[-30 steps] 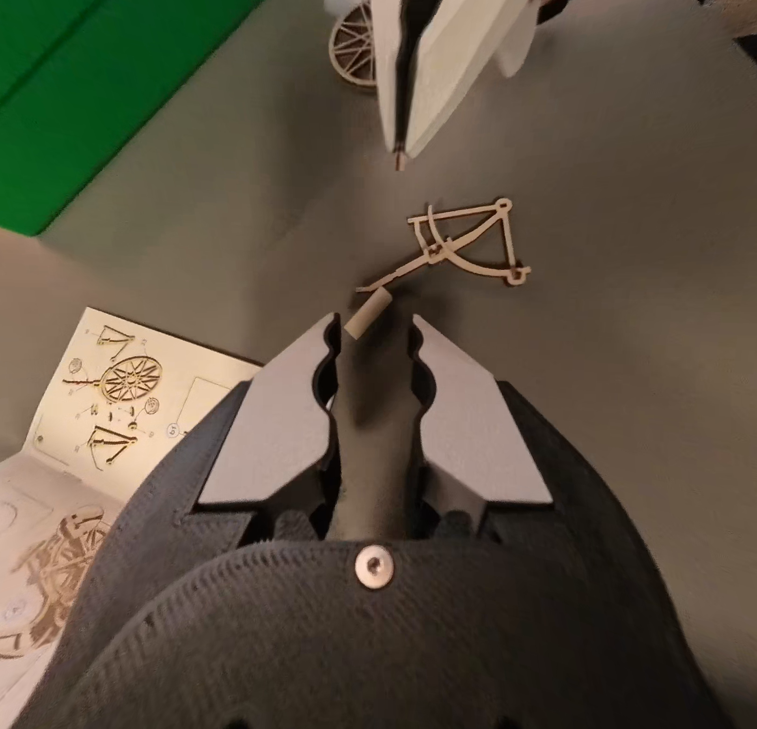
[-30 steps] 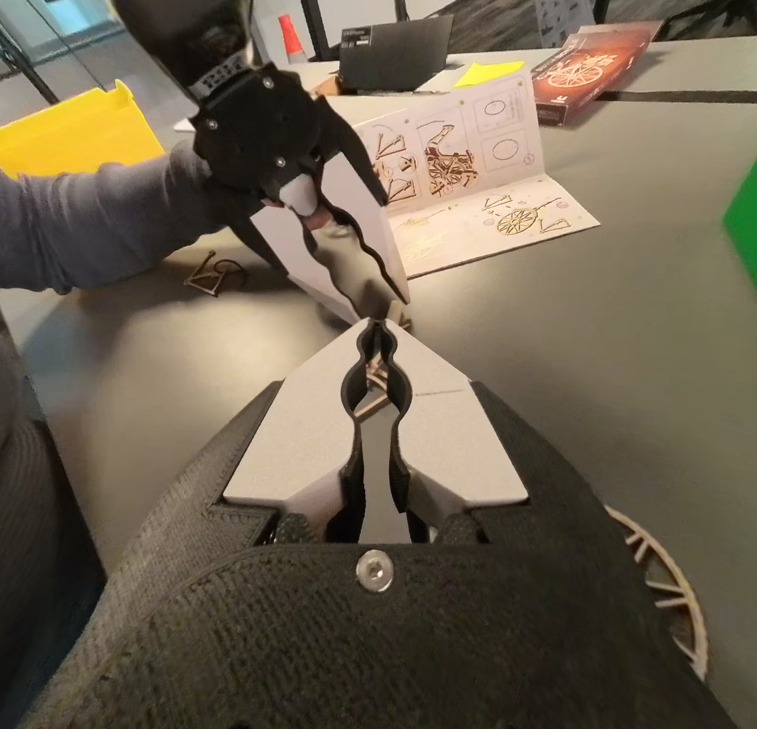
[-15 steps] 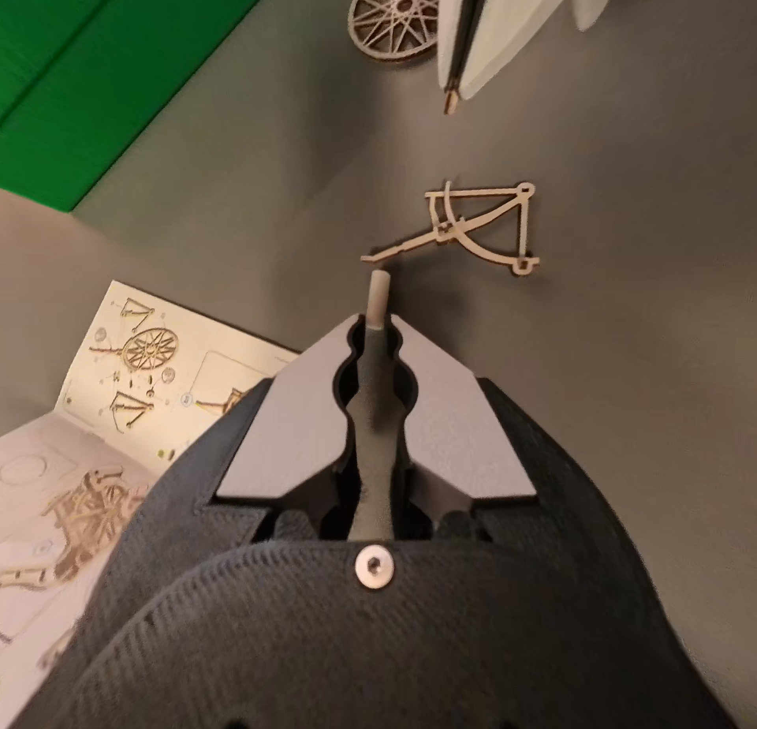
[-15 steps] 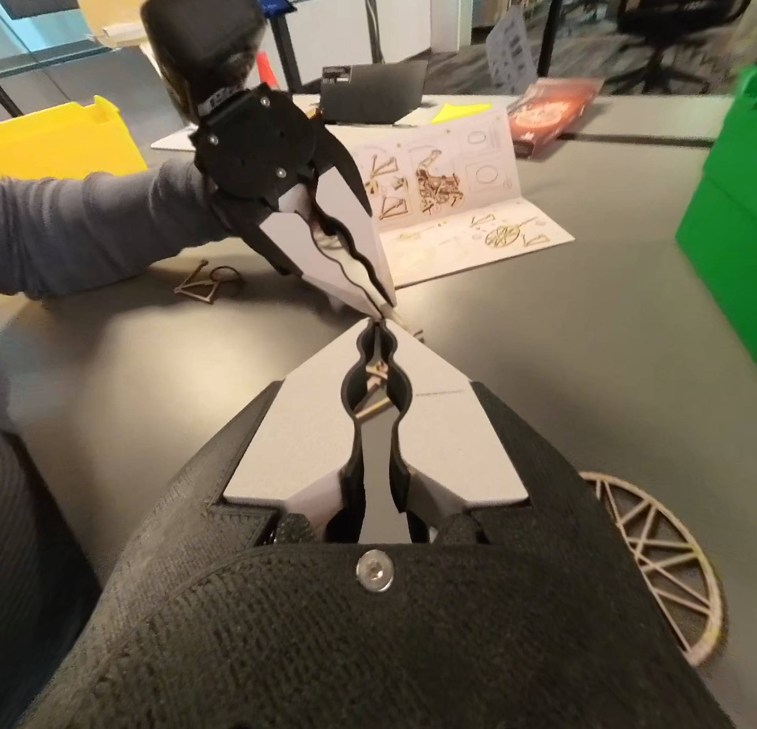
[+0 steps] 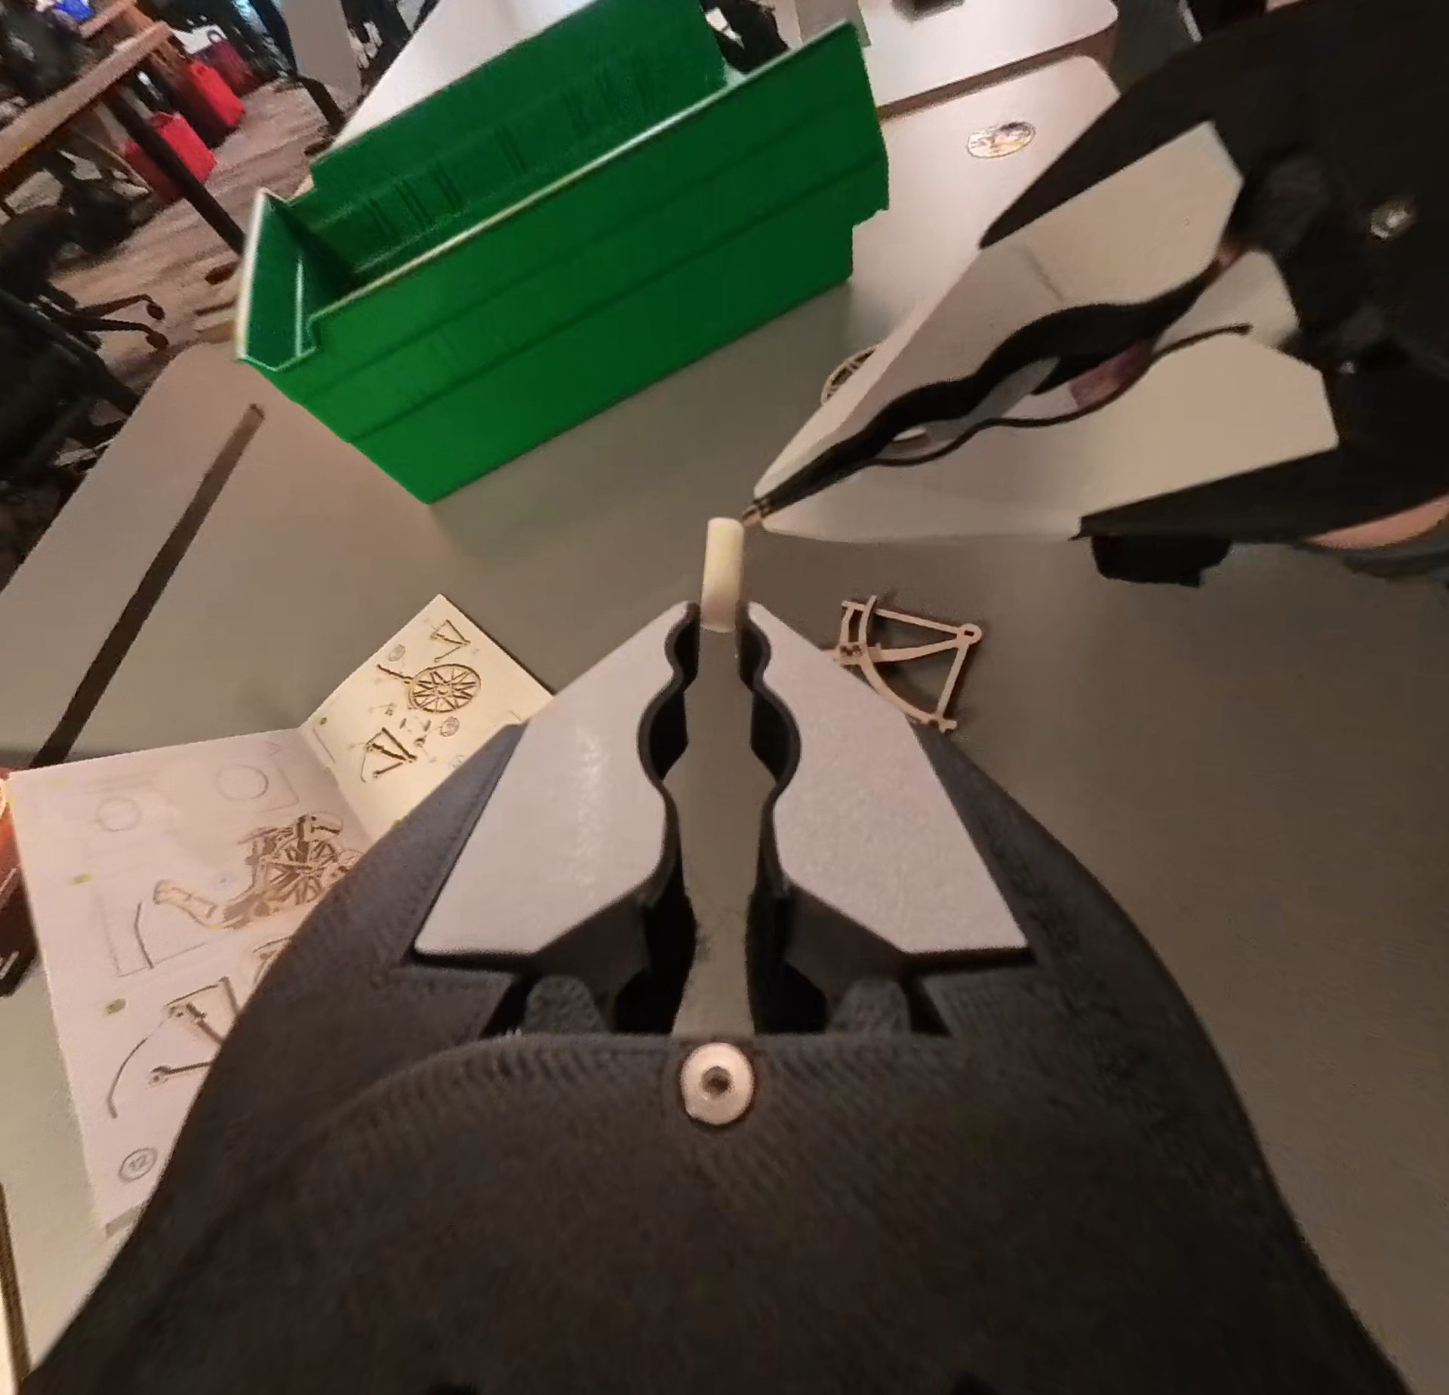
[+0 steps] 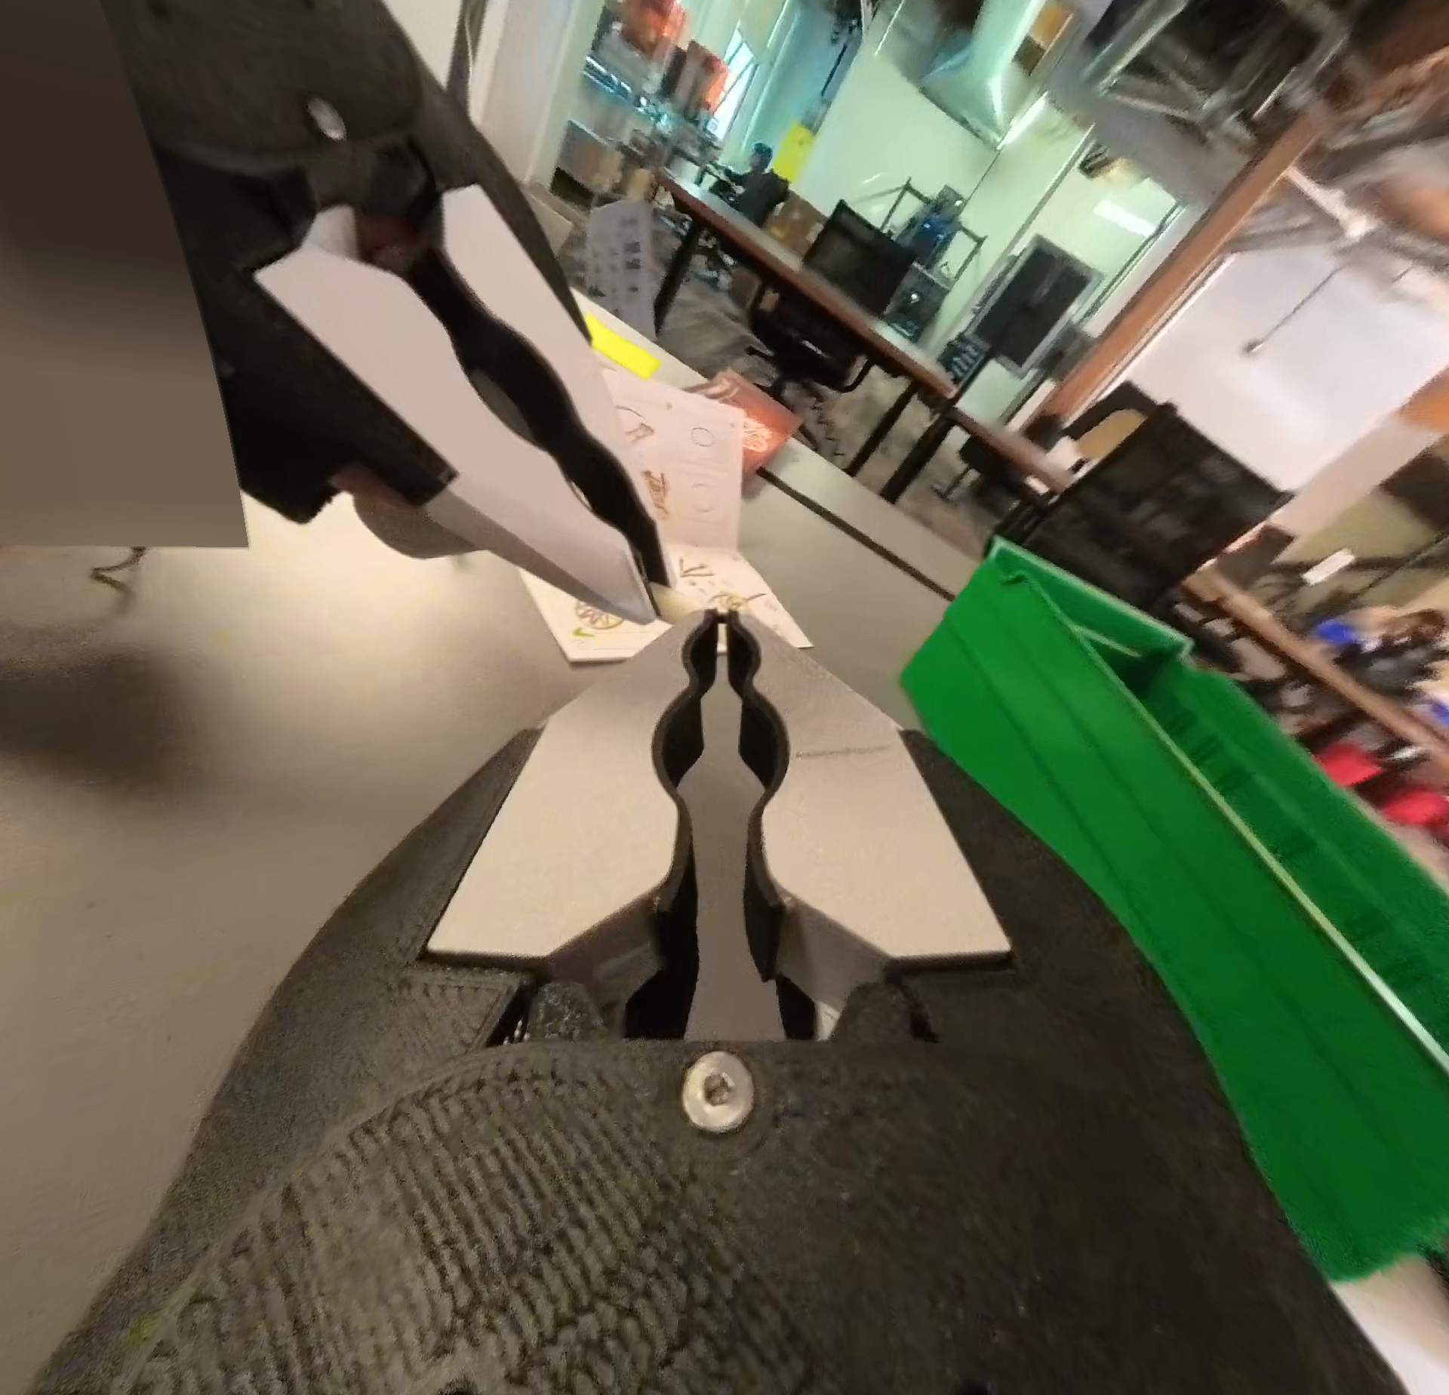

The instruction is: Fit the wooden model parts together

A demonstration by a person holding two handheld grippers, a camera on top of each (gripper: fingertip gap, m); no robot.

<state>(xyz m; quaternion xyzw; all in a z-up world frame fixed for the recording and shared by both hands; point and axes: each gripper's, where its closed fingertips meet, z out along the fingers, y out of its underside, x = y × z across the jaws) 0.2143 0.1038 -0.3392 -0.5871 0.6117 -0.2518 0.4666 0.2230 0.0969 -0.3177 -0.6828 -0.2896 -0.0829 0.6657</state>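
Pale wood showed at the tip of the left gripper: a short, cream-coloured cylindrical wooden peg stood upright between its grey fingertips, which were clamped on the peg's lower end, the upper part sticking out past them. In the right wrist view the same peg appeared only as a small pale stub at the tip of that gripper.

The right gripper had its jaws drawn nearly together on a very thin sliver of wooden part (too small to make out its shape). Seen from the left wrist view, the right gripper reached in from the right, its tip just beside the top of the peg; whether the two pieces touched could not be told.

On the grey tabletop, just right of the left gripper's fingers, lay a flat laser-cut wooden frame piece with a curved arc and straight struts. A small spoked wooden wheel lay partly hidden behind the right gripper. An unfolded paper instruction sheet with printed diagrams lay to the left, and a green plastic bin stood farther back on the table.
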